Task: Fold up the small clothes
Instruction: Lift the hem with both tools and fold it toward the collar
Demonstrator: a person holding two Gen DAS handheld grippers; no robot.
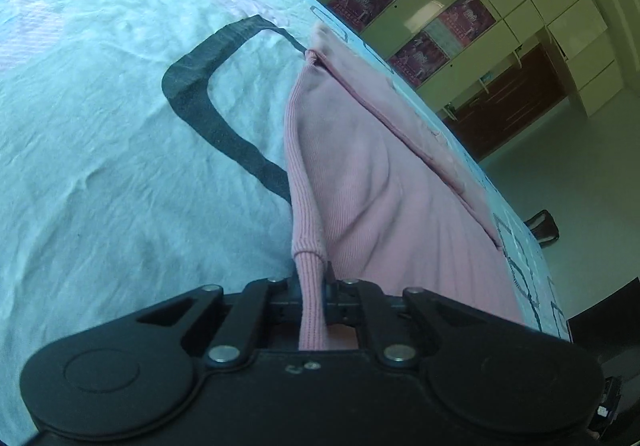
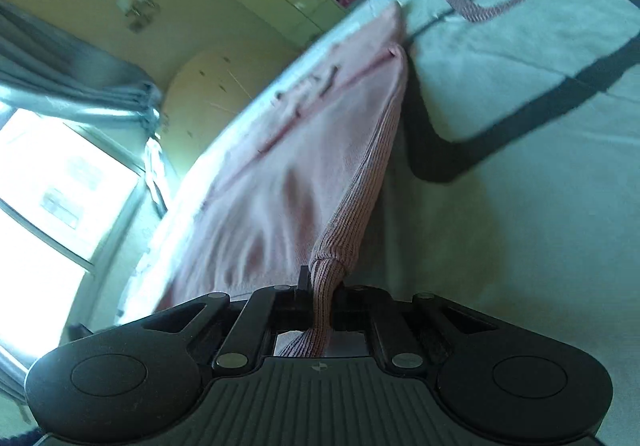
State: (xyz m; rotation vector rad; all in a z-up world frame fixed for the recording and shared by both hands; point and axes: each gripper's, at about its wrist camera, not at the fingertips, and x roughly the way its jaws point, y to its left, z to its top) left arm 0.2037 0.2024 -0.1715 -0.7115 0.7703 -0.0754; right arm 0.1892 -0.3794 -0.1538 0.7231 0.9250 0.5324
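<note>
Your left tool [image 1: 312,282] and right tool [image 2: 322,286] are each clamped on a ribbed edge of the pink garment [image 1: 384,181], which lies on the bed [image 1: 100,125] near its far edge. It looks light, soft and stretchy, so hold it by the ribbed hem. Nothing blocks you; only the patterned sheet lies around it.
</note>
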